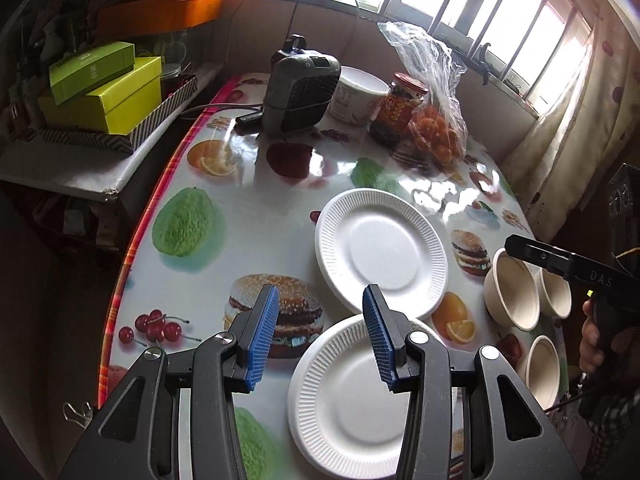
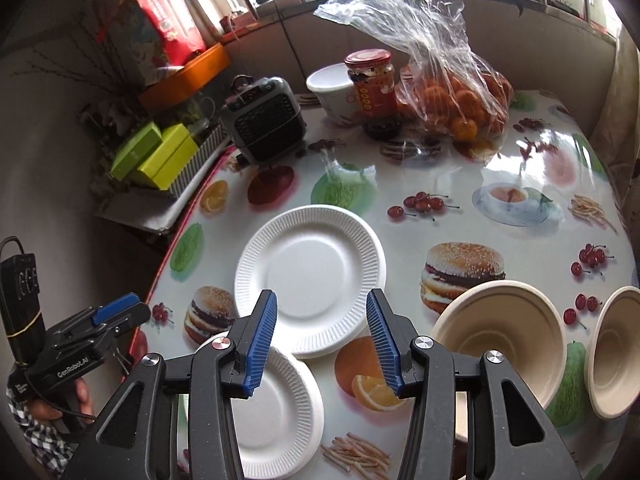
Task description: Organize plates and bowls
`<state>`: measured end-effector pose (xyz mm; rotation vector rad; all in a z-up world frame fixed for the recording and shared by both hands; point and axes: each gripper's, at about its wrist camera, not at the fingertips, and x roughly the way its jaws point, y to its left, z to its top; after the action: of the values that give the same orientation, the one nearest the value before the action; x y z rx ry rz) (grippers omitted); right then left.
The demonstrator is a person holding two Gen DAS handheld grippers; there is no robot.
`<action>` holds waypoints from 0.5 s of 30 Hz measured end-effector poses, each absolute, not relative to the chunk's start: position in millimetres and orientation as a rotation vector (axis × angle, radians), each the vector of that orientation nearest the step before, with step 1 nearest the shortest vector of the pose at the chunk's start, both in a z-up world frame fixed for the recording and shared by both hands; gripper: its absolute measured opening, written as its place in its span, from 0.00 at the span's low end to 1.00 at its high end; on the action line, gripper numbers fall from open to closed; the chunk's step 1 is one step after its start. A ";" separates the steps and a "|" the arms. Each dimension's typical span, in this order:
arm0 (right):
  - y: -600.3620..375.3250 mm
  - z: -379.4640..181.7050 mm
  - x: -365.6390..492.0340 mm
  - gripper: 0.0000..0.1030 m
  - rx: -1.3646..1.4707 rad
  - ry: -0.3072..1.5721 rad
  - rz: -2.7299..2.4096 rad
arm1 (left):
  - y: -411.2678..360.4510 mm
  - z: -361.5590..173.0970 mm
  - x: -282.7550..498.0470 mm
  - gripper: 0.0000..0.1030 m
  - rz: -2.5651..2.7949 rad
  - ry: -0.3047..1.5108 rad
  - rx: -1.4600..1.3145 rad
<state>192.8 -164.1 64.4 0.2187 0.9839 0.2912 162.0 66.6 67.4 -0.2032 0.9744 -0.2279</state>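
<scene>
Two white paper plates lie on the fruit-print table: a far plate [image 1: 380, 250] [image 2: 310, 274] and a near plate [image 1: 348, 396] [image 2: 272, 408], the far one overlapping the near one's rim. Three beige bowls [image 1: 512, 290] [image 1: 554, 292] [image 1: 542, 370] stand at the right; two show in the right wrist view [image 2: 504, 334] [image 2: 616, 350]. My left gripper [image 1: 320, 316] is open and empty above the near plate's far rim. My right gripper [image 2: 322, 320] is open and empty above the plates, left of the bowls.
At the table's far side stand a small grey heater [image 1: 298, 84], a white tub [image 1: 358, 94], a red-lidded jar [image 1: 398, 110] and a bag of oranges [image 1: 438, 136]. Green boxes [image 1: 104, 88] sit on a side shelf beyond the table's left edge [image 1: 132, 248].
</scene>
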 end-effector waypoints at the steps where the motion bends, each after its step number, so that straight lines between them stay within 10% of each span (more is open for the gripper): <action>1: -164.0 62.5 198.5 0.45 0.221 0.992 0.289 | 65.6 67.0 166.3 0.44 -0.241 0.978 -0.206; 15: -161.9 10.5 263.0 0.45 0.232 1.117 0.222 | 49.9 23.7 238.7 0.44 -0.245 1.104 -0.213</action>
<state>263.0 -161.9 10.6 0.2321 1.1170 0.2219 238.7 49.9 23.7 -0.2134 1.1038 -0.2448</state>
